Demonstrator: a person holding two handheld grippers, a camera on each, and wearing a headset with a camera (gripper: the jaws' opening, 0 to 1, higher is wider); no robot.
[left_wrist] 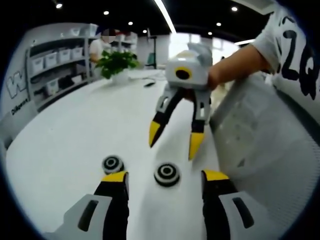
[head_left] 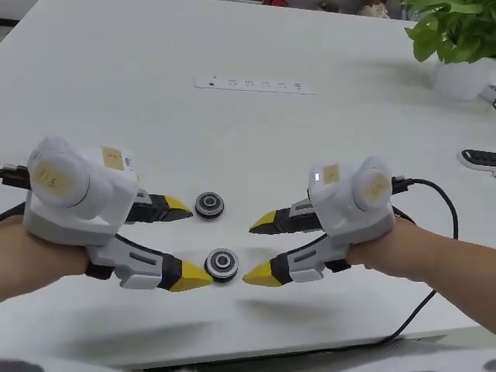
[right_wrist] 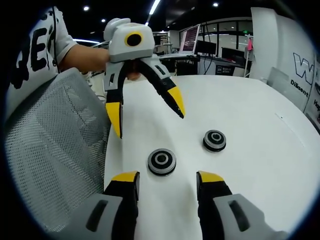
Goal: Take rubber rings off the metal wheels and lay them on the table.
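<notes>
On the white desk (head_left: 256, 147), close to its front edge, lay two small round metal wheels, each with a black rubber ring (right_wrist: 149, 162) around its rim. The nearer wheel (head_left: 222, 263) sat flat between the yellow tips of the two hand-held claws, which faced each other across it. The farther wheel (head_left: 209, 205) lay just behind it, apart from it, beside the upper tip of the left claw (head_left: 198, 246). That white-bodied, black-jawed left claw had its jaws spread wide and held nothing. The right claw (head_left: 249, 252) was likewise spread apart and empty, its tips near the nearer wheel but not touching it. In the left gripper view the nearer wheel lay ahead between that claw's own jaws, with the right claw hanging above the desk beyond it. A thin black cable (head_left: 415, 183) ran from the right claw toward the desk's front edge. Farther back lay a flat white power strip (head_left: 254, 84), and a green leafy potted plant (head_left: 453, 27) stood at the far right.
</notes>
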